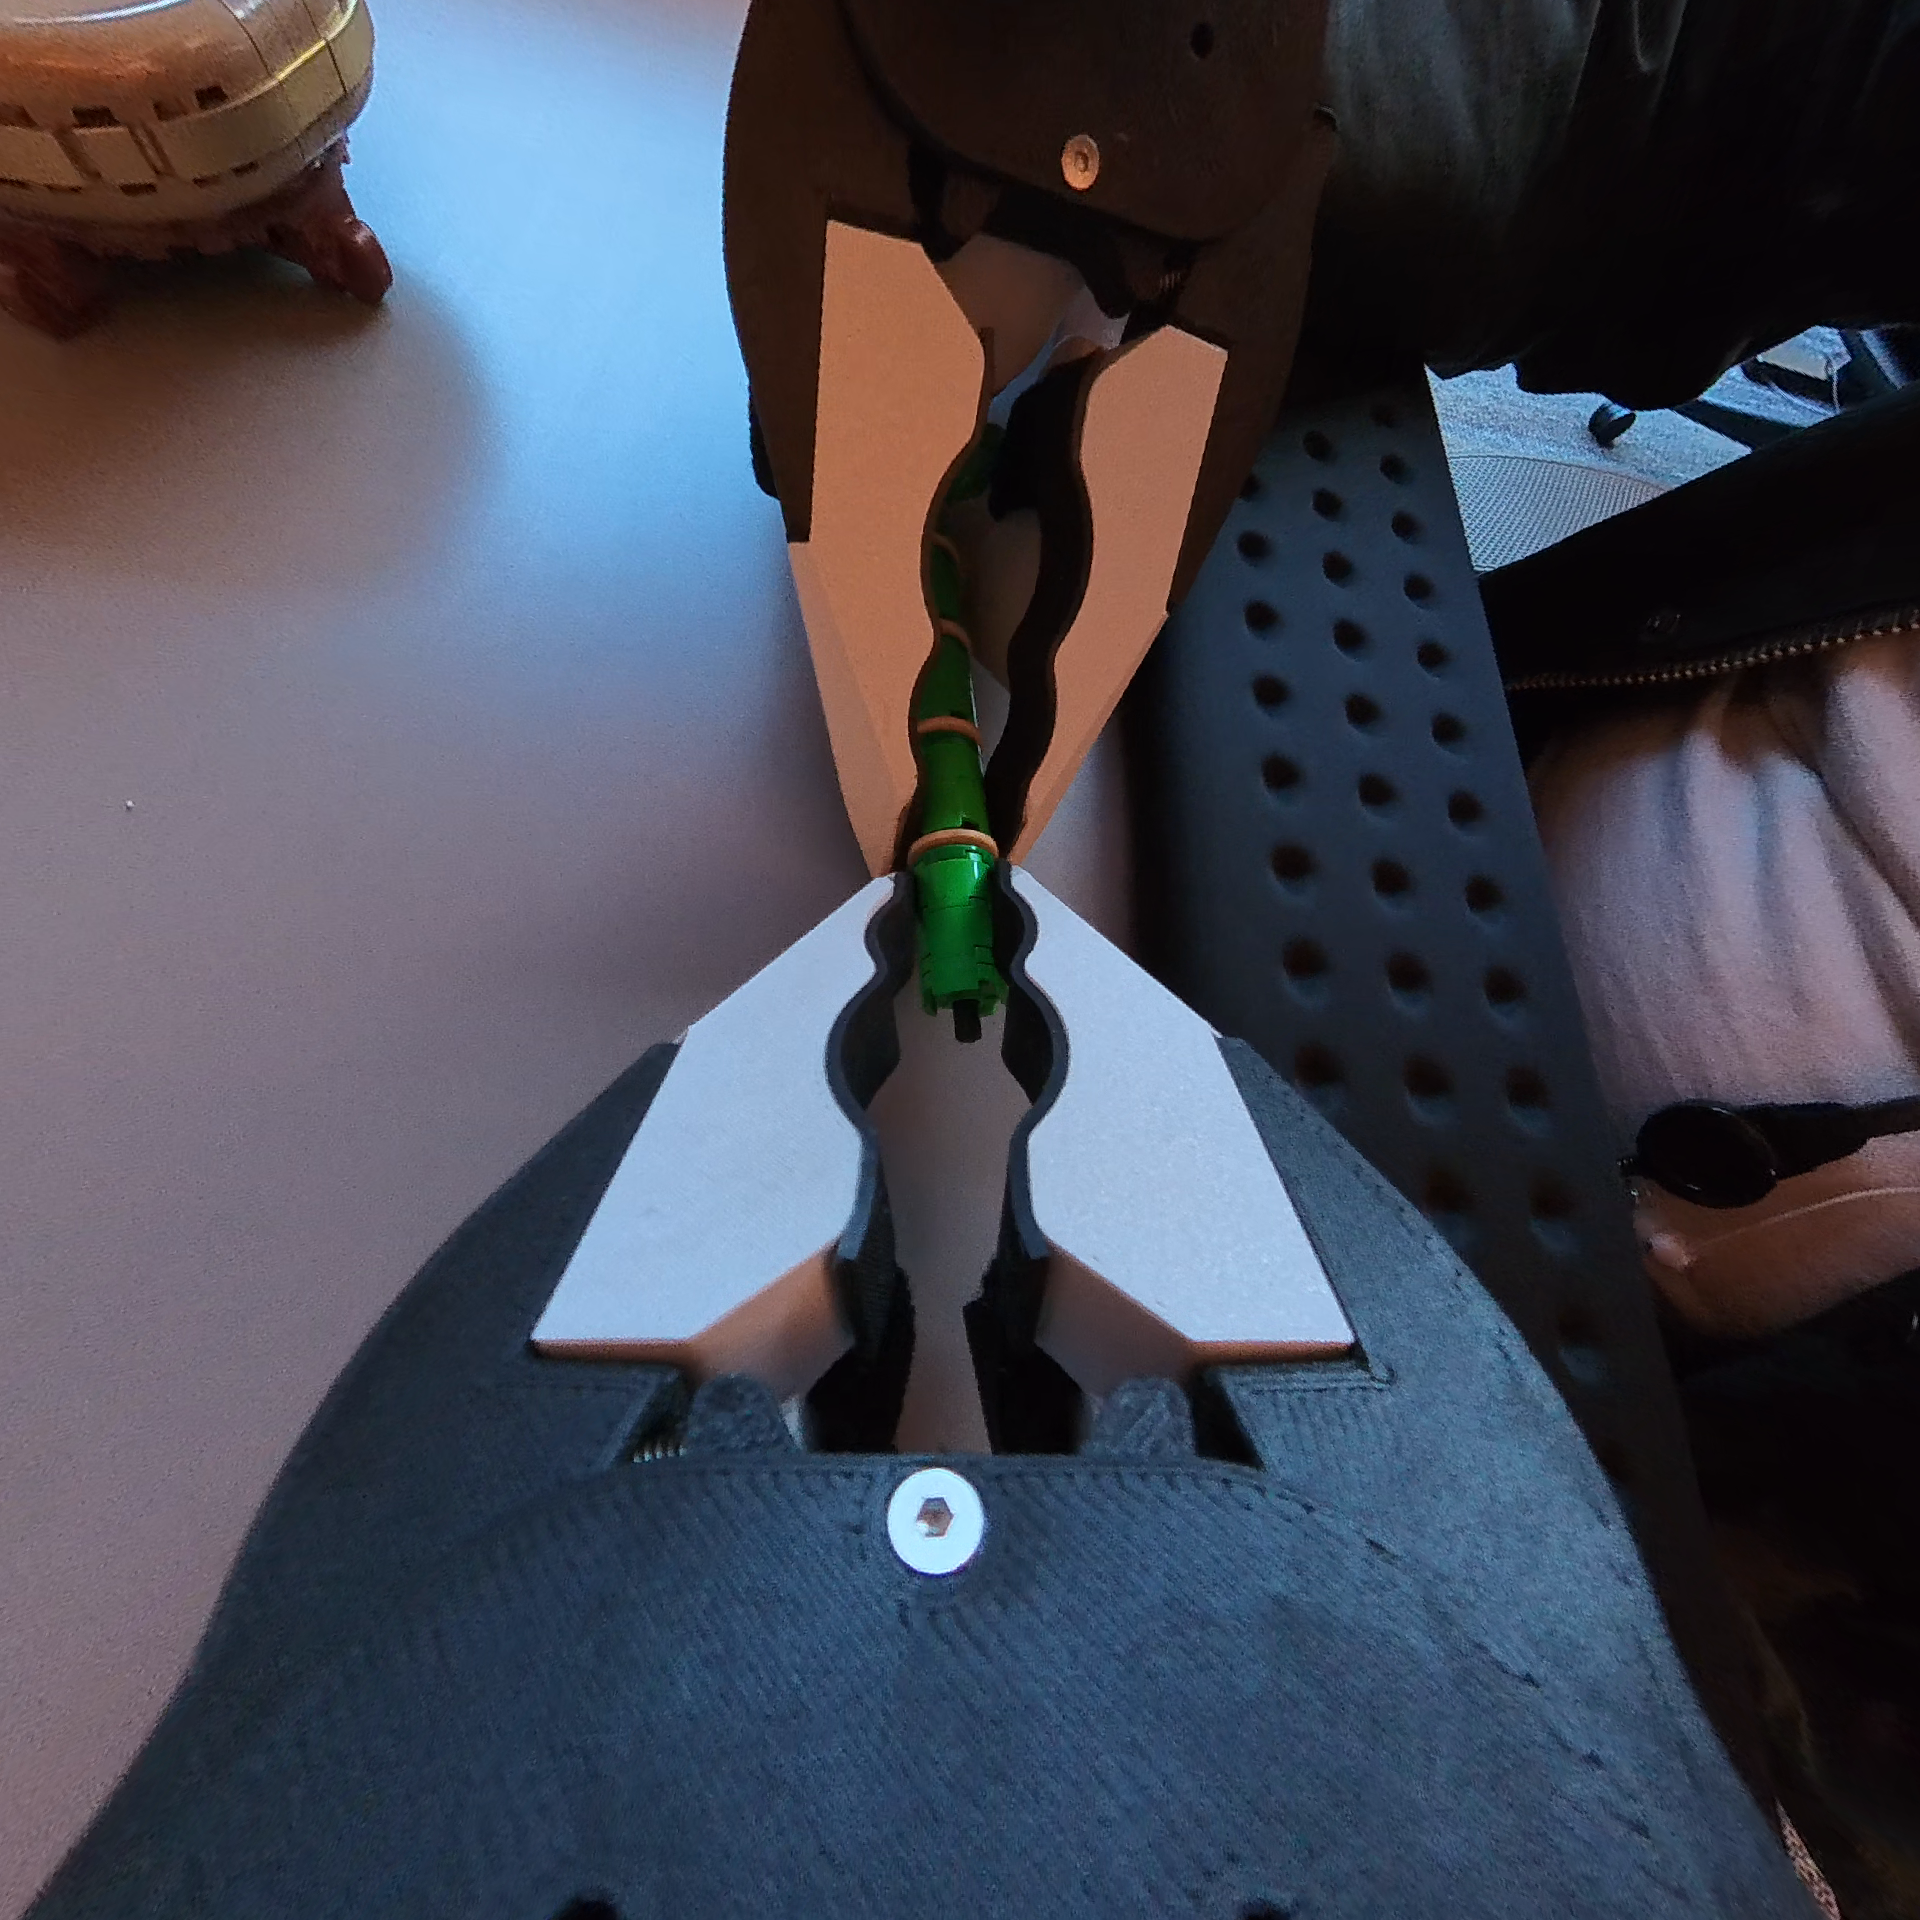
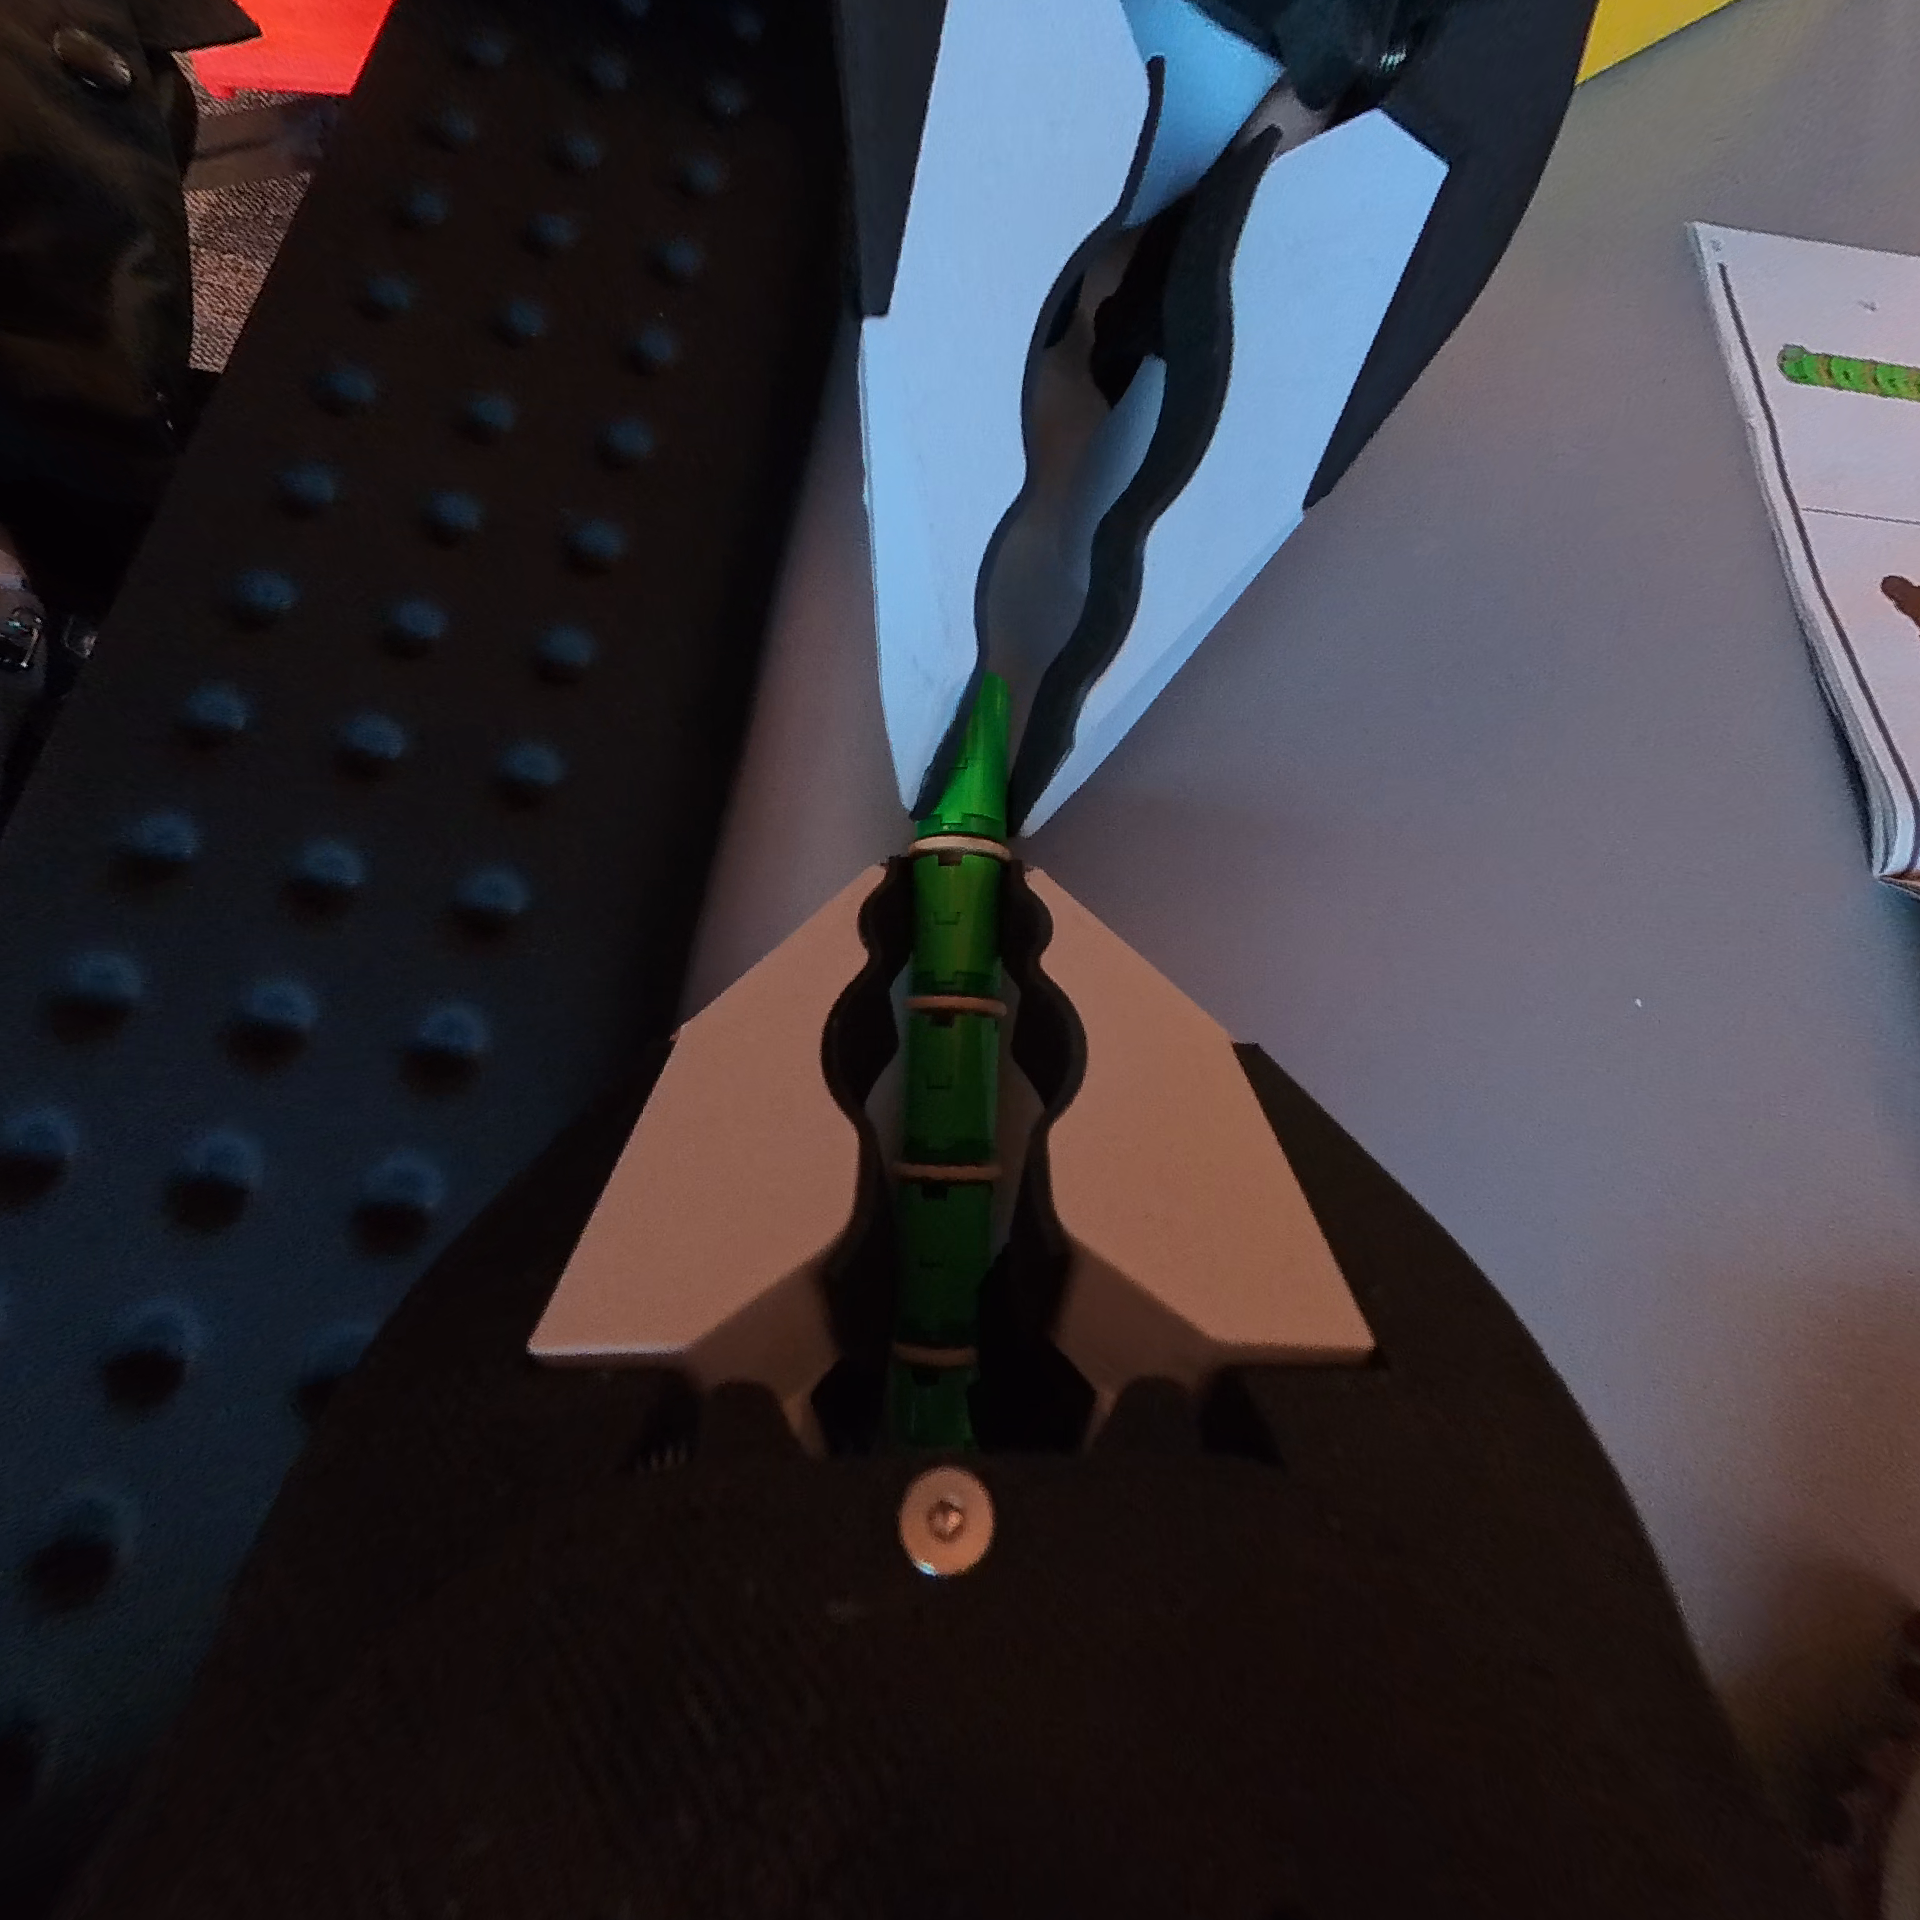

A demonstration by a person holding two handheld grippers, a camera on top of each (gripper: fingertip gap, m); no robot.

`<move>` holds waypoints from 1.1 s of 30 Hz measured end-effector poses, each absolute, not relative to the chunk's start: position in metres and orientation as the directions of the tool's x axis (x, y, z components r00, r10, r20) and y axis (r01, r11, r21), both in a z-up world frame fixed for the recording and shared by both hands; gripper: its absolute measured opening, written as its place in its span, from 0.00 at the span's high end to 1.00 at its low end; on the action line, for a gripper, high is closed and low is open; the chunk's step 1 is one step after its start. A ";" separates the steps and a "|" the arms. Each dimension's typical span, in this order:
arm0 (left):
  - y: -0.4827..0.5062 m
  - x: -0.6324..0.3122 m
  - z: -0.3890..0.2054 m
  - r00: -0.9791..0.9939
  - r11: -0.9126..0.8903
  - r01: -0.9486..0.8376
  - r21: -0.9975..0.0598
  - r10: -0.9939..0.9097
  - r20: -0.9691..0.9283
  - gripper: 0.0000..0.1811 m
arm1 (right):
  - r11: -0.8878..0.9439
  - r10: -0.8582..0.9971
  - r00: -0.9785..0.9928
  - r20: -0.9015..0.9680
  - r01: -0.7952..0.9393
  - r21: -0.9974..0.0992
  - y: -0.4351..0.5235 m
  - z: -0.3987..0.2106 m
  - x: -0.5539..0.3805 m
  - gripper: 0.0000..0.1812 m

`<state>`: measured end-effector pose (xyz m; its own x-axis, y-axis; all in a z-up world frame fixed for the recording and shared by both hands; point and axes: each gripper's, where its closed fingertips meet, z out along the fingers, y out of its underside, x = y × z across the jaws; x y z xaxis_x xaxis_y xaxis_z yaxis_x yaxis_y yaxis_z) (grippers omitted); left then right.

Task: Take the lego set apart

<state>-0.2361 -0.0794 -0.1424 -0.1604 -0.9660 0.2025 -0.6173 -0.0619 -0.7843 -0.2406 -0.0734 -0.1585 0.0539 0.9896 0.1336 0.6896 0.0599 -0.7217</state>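
A green lego stalk (image 2: 945, 1101) with thin tan rings, like a bamboo stem, is held in the air between my two grippers, which meet tip to tip. In the right wrist view, my right gripper (image 2: 956, 868) is shut on the long part, which runs back between its fingers. My left gripper (image 2: 971, 810) comes in from above and pinches the tapered green end. In the left wrist view, my left gripper (image 1: 954, 883) is shut on the short end section of the stalk (image 1: 956, 935), where a black pin sticks out. My right gripper (image 1: 956, 831) grips the rest.
A cream lego pot (image 1: 156, 135) on dark red feet stands on the table at far left. A black perforated chair part (image 1: 1351, 727) lies beside the table edge, also in the right wrist view (image 2: 364, 623). An instruction booklet (image 2: 1829, 520) lies at right.
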 end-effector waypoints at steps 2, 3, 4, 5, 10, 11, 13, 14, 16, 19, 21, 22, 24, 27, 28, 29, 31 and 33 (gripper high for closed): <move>-0.080 -0.238 -0.142 -0.161 -0.062 -0.617 -0.785 -0.966 0.203 0.93 | 0.058 0.990 0.052 0.129 0.688 -0.724 -0.074 -0.159 -0.241 0.89; -0.080 -0.239 -0.142 -0.161 -0.063 -0.616 -0.785 -0.966 0.203 0.93 | 0.056 0.991 0.052 0.126 0.687 -0.725 -0.074 -0.159 -0.241 0.89; -0.081 -0.241 -0.142 -0.162 -0.064 -0.615 -0.786 -0.965 0.205 0.93 | 0.055 0.991 0.050 0.123 0.685 -0.726 -0.075 -0.159 -0.242 0.89; -0.081 -0.241 -0.142 -0.161 -0.066 -0.614 -0.786 -0.965 0.207 0.93 | 0.054 0.992 0.049 0.120 0.685 -0.726 -0.075 -0.159 -0.242 0.89; -0.046 -0.301 -0.123 -0.040 -0.208 -0.515 -0.832 -0.963 0.266 1.00 | -0.076 0.970 0.219 0.106 0.688 -0.722 -0.047 -0.159 -0.176 0.90; -0.053 -0.307 -0.103 -0.102 -0.280 -0.409 -0.869 -0.932 0.348 1.00 | -0.112 0.966 0.245 0.076 0.669 -0.735 -0.046 -0.158 -0.165 0.90; -0.052 -0.311 -0.097 -0.100 -0.248 -0.357 -0.901 -0.949 0.300 1.00 | -0.091 0.973 0.217 0.076 0.667 -0.740 -0.051 -0.158 -0.167 0.90; -0.051 -0.308 -0.099 -0.082 -0.205 -0.369 -0.907 -0.964 0.252 1.00 | -0.068 0.976 0.197 0.090 0.672 -0.738 -0.053 -0.157 -0.174 0.90; -0.048 -0.298 -0.106 -0.049 -0.161 -0.410 -0.898 -0.979 0.198 0.91 | -0.015 0.974 0.173 0.147 0.698 -0.716 -0.052 -0.157 -0.186 0.90; -0.059 -0.272 -0.109 -0.060 -0.138 -0.446 -0.885 -0.981 0.183 0.78 | 0.018 0.974 0.145 0.173 0.715 -0.699 -0.053 -0.156 -0.203 0.91; -0.065 -0.252 -0.110 -0.069 -0.058 -0.462 -0.885 -0.992 0.101 0.78 | 0.042 0.978 0.115 0.172 0.707 -0.706 -0.058 -0.156 -0.213 0.90; -0.068 -0.244 -0.114 -0.078 -0.003 -0.488 -0.873 -0.996 0.047 0.78 | 0.040 0.981 0.109 0.163 0.701 -0.712 -0.059 -0.156 -0.216 0.90; -0.069 -0.231 -0.128 -0.089 0.109 -0.560 -0.821 -0.994 -0.071 0.76 | -0.003 0.988 0.116 0.105 0.684 -0.730 -0.062 -0.157 -0.219 0.91; -0.065 -0.218 -0.148 -0.098 0.241 -0.641 -0.729 -0.967 -0.235 0.80 | -0.070 0.993 0.117 0.008 0.648 -0.758 -0.067 -0.155 -0.220 0.91; -0.062 -0.216 -0.153 -0.097 0.274 -0.662 -0.698 -0.954 -0.283 0.83 | -0.088 0.993 0.116 -0.019 0.631 -0.770 -0.068 -0.152 -0.221 0.91; -0.063 -0.214 -0.157 -0.108 0.295 -0.667 -0.684 -0.947 -0.303 0.87 | -0.105 0.992 0.125 -0.034 0.621 -0.777 -0.067 -0.151 -0.221 0.91; -0.067 -0.212 -0.158 -0.128 0.297 -0.661 -0.689 -0.949 -0.287 0.92 | -0.139 0.989 0.122 -0.081 0.605 -0.784 -0.068 -0.151 -0.221 0.91; -0.067 -0.211 -0.159 -0.122 0.271 -0.661 -0.700 -0.959 -0.256 0.91 | -0.178 0.984 0.123 -0.130 0.599 -0.781 -0.069 -0.152 -0.221 0.91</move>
<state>-0.2107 -0.0674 -0.1585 -0.1215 -0.9590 -0.2559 -0.6605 0.2706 -0.7003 -0.2211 -0.0685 -0.1518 0.1226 0.9838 -0.1304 0.5989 -0.1781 -0.7807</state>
